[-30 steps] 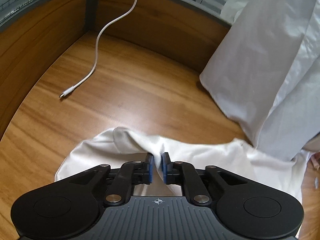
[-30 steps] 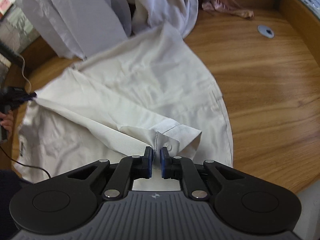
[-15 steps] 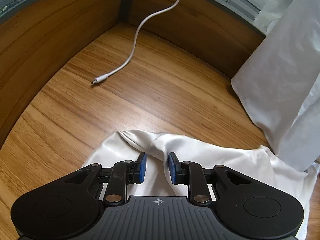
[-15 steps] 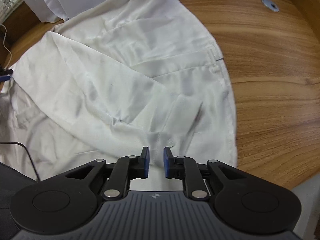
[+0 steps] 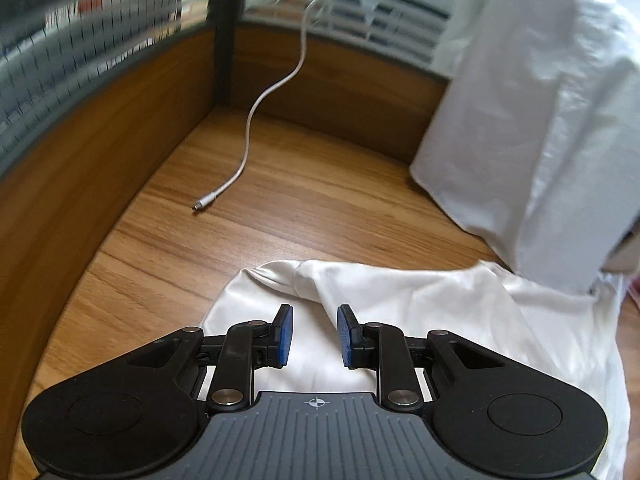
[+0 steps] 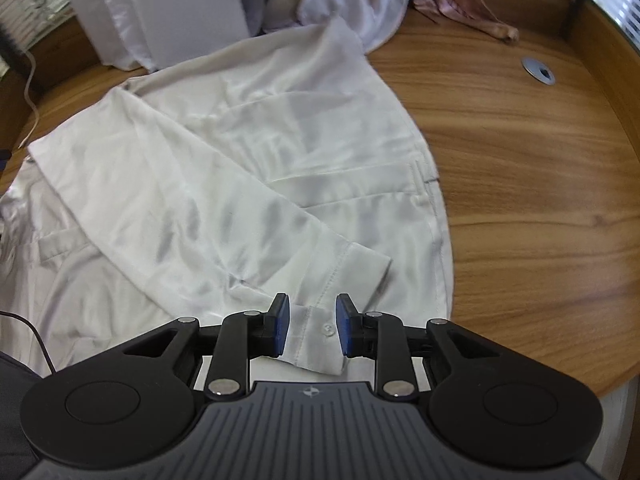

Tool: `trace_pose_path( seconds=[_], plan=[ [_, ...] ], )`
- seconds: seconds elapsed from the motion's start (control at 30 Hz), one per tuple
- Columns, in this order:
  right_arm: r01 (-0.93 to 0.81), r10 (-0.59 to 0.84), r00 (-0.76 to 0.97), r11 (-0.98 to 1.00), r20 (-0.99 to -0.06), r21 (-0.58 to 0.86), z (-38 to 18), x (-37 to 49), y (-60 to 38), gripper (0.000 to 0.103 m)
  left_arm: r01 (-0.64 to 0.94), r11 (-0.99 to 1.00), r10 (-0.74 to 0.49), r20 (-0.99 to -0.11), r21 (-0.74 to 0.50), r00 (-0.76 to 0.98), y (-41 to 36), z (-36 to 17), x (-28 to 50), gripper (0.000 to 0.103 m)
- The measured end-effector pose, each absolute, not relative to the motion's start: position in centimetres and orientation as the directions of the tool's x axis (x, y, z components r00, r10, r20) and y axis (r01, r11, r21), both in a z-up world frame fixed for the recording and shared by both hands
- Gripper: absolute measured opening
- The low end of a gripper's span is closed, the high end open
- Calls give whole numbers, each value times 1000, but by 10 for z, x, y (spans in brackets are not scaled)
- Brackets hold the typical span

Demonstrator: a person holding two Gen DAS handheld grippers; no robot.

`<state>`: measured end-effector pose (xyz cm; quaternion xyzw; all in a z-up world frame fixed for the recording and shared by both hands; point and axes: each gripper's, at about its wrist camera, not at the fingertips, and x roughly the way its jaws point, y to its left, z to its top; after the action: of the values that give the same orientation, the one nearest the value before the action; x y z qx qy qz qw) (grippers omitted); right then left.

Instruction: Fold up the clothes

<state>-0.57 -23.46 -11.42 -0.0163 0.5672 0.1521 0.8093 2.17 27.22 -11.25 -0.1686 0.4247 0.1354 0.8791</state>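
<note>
On the wooden tabletop, the cream-white long-sleeved shirt lies spread out, its sleeve folded diagonally across the body with the buttoned cuff nearest the right camera. At the far left of the left wrist view a white charging cable trails down from the window ledge, its plug resting on bare wood, well apart from the cloth. A second ago the left gripper pinched a raised fold of the shirt's edge; its blue pads now stand apart on either side of that ridge, not pressing it, and the camera sits higher, so more of the window blinds shows. To the right, a pile of white garments leans against the wooden back panel.

The right gripper had been clamped on the cuff's buttoned end — its jaws are opening now, the cuff lying flat between the pads with the small button showing and neither pad pressing it. Further right sit a round grey cable grommet and a crumpled pink cloth near the desk's back edge. No writing can be read.
</note>
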Motion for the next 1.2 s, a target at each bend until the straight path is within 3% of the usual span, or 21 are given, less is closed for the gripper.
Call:
trace_pose_path(
  seconds=[0.43, 0.77, 1.13, 1.2],
  plan=[
    [-541, 423, 350, 819, -836, 188, -94, -41, -193, 32, -362, 922, 143, -745, -140, 652, 244, -70, -95, 29],
    [-595, 508, 376, 774, -775, 219, -82, -99, -149, 37, -297, 948, 108, -766, -111, 633, 265, -85, -171, 31],
    [-406, 413, 499, 888, -762, 215, -99, -197, -97, 37, 98, 994, -94, -772, -41, 629, 286, -131, -179, 33],
    [-363, 416, 515, 898, -750, 248, -103, -216, -91, 37, 166, 986, -119, -765, -15, 633, 283, -140, -168, 38]
  ],
)
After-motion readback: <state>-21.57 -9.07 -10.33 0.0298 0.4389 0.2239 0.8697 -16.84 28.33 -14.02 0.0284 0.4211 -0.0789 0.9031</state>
